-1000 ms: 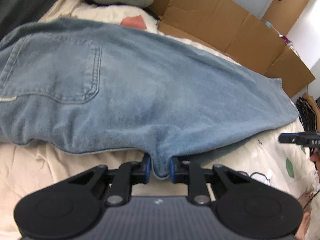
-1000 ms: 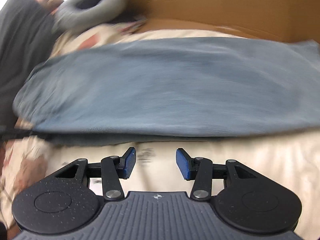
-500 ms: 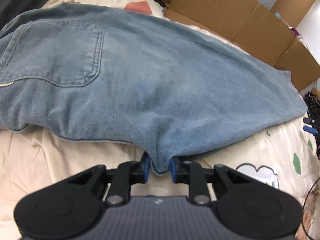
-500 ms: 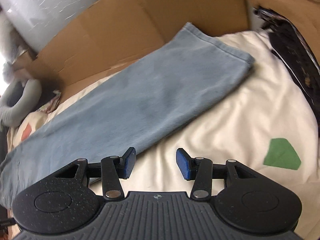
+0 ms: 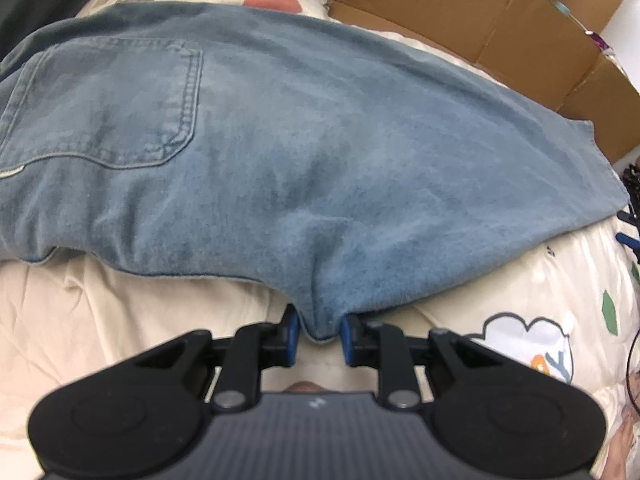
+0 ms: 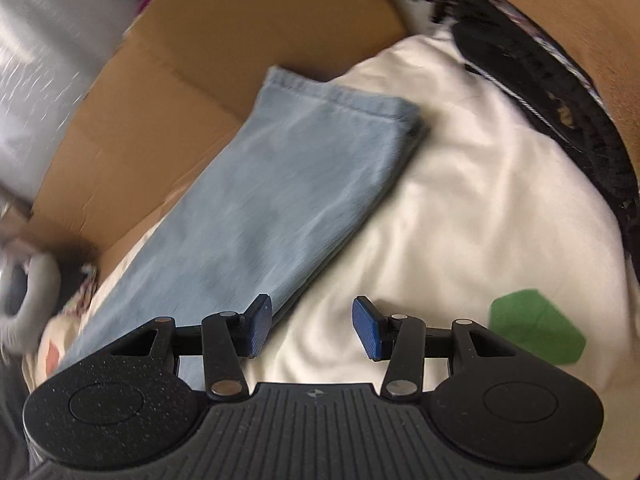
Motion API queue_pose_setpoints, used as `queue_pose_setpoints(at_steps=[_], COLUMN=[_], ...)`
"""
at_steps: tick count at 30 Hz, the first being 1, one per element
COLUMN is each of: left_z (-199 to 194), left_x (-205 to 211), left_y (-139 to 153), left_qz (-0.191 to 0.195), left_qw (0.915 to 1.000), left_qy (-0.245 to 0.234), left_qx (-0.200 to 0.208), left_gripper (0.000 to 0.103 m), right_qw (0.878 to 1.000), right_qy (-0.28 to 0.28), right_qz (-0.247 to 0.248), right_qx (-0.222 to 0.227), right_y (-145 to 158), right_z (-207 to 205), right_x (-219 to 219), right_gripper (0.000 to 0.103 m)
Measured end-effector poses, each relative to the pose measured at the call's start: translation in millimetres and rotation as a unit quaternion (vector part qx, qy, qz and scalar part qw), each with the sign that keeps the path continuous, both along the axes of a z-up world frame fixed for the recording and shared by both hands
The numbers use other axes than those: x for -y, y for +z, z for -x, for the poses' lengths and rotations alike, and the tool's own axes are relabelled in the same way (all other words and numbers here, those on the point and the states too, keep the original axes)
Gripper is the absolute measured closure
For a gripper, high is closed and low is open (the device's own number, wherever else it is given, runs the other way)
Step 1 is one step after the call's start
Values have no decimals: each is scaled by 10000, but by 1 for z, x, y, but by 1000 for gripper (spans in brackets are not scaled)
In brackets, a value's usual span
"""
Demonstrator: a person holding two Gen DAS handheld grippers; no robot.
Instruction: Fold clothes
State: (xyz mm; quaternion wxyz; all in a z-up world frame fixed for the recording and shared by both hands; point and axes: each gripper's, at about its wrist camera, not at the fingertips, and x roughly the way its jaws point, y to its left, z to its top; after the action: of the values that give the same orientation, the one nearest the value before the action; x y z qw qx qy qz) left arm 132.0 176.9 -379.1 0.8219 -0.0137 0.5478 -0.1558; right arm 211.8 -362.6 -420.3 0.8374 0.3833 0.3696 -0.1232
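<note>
A pair of light blue jeans [image 5: 280,160] lies folded lengthwise across a cream duvet [image 5: 120,320], back pocket [image 5: 104,108] at the left. My left gripper [image 5: 319,334] is shut on a tuck of denim at the near edge, at the crotch. In the right wrist view the leg end of the jeans [image 6: 288,184] runs up to its hem [image 6: 344,100]. My right gripper [image 6: 312,328] hangs open over the duvet. Its left pad is just above the leg's near edge, and nothing is between the pads.
Flattened cardboard [image 5: 460,12] lines the far side of the bed, seen also as cardboard [image 6: 200,60] behind the hem. A dark patterned garment pile [image 6: 560,100] lies at the right. A grey pillow [image 6: 24,288] sits at the left, and a green patch [image 6: 532,328] marks the duvet.
My right gripper has swung along the jeans from the middle toward the hem end and rolled. The left gripper keeps its hold on the denim, barely shifting.
</note>
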Motion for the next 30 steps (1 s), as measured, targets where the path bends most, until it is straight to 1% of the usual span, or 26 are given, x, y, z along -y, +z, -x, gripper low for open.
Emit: queue_pose_setpoints(at_steps=[3, 10, 17, 21, 27, 29, 30], left_z=[0, 0, -4, -6, -6, -6, -7], left_x=[1, 3, 8, 7, 11, 11, 11], left_y=[0, 0, -4, -6, -7, -7, -7], left_qz=[-5, -31, -112, -79, -148, -153, -153], left_qw=[10000, 9998, 9997, 9996, 9995, 9995, 9995], left_qy=[58, 138, 50, 54, -3, 3, 8], left_qx=[-54, -115, -220, -283, -265, -262, -260], left_gripper=[79, 77, 76, 76, 76, 76, 76], right_qw=[9996, 9977, 9945, 9929, 9919, 9902, 9890], right_qy=[-215, -447, -684, -823, -938, -1054, -1128], right_qz=[-200, -462, -638, -676, -618, -683, -741], right_qx=[42, 232, 465, 536, 601, 610, 610], right_y=[-6, -16, -22, -26, -27, -29, -30], right_z=[-2, -16, -23, -30, -42, -45, -47], right_x=[12, 29, 43, 50, 58, 65, 69], right_gripper=[51, 53, 54, 60, 62, 66, 71])
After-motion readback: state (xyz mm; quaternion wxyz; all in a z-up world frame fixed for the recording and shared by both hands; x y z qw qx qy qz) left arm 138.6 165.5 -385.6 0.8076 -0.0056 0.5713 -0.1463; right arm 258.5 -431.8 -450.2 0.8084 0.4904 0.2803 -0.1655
